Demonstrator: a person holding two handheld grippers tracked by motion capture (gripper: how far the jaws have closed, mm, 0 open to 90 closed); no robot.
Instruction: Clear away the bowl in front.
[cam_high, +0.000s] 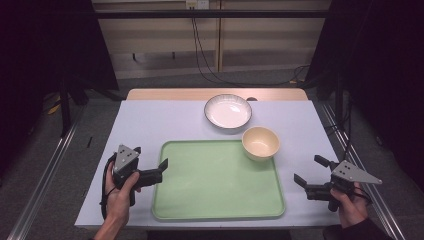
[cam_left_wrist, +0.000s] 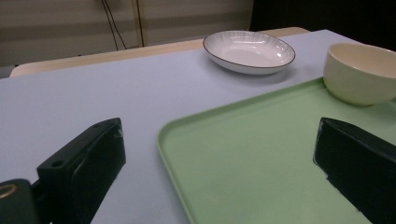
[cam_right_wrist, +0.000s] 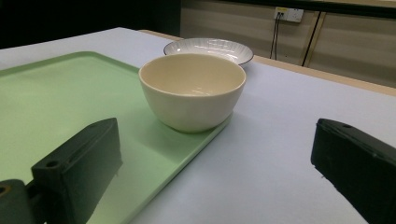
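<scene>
Left tool (cam_high: 151, 160) and right tool (cam_high: 307, 171) gape, empty.

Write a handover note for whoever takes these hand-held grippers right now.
Left hand-held gripper: open, holding nothing, jaws at the left edge of the green tray.
Right hand-held gripper: open, holding nothing, over the table right of the tray.
Cream bowl: upright in the tray's far right corner.
White plate: on the table beyond the tray, apart from the bowl.
Done: bowl sits on the tray.
Left: probably the plate, which is not yet on the tray; neither gripper touches it.
</scene>
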